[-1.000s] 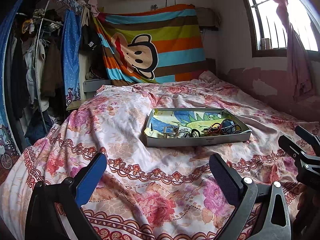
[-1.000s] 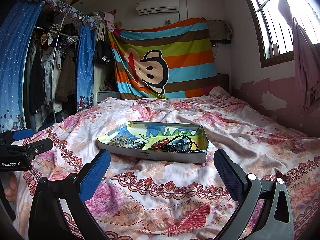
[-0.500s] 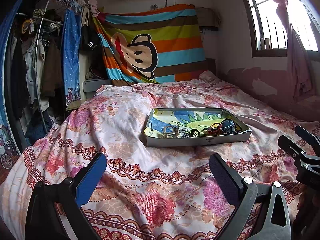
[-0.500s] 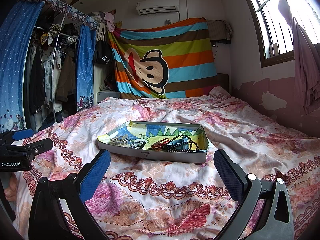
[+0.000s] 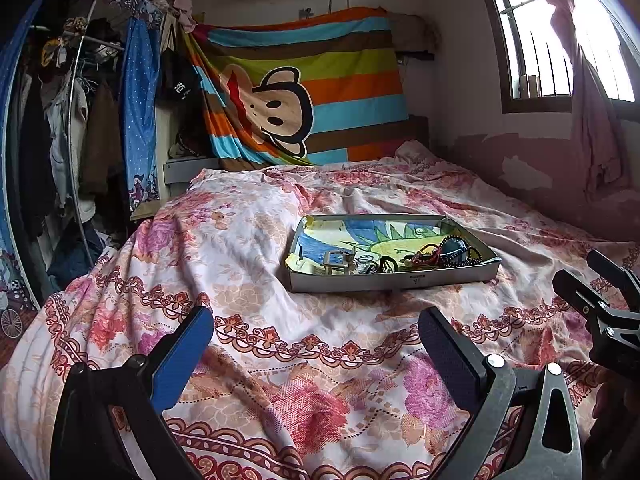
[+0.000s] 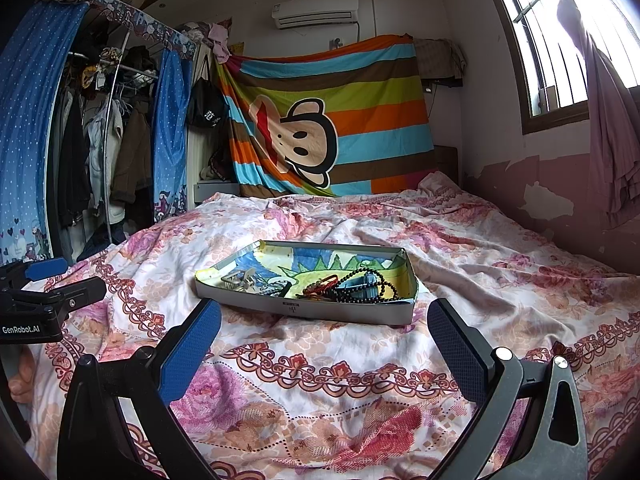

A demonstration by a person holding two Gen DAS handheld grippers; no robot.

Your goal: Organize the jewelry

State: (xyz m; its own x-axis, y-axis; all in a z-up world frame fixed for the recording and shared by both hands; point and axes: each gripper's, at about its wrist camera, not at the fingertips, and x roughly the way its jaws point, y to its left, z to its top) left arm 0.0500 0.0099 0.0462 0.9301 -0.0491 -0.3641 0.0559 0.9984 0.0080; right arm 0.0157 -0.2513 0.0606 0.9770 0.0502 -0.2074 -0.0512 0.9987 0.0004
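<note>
**Both grippers wide, tray waits mid-bed**

While both tools hover low over the bedspread, nothing's in either one. L gripper: jaws spread wide, blue pads apart, only flowered cloth between them. R gripper: same story, released, jaws well apart, empty. From the left cam the R gripper shows at the far right edge; from the right cam the L gripper sits at the far left edge, so the two are side by side, apart.

Tray lies flat on the bed, ahead of both grippers, not touched by either. It's a shallow box w/ grey walls and a bright cartoon lining. Inside, all the jewelry sits toward the near side. Dark beads loop in a heap at the right end, tangled w/ a red bracelet and a blue-grey item I can't make out. Metal clasp plus a few small silver bits cluster toward the left end. Far half of the tray: bare lining.

Beyond the bed, a striped monkey sheet hangs on the back wall, AC unit above it. Clothes rack on the left, window w/ pink curtain on the right.
</note>
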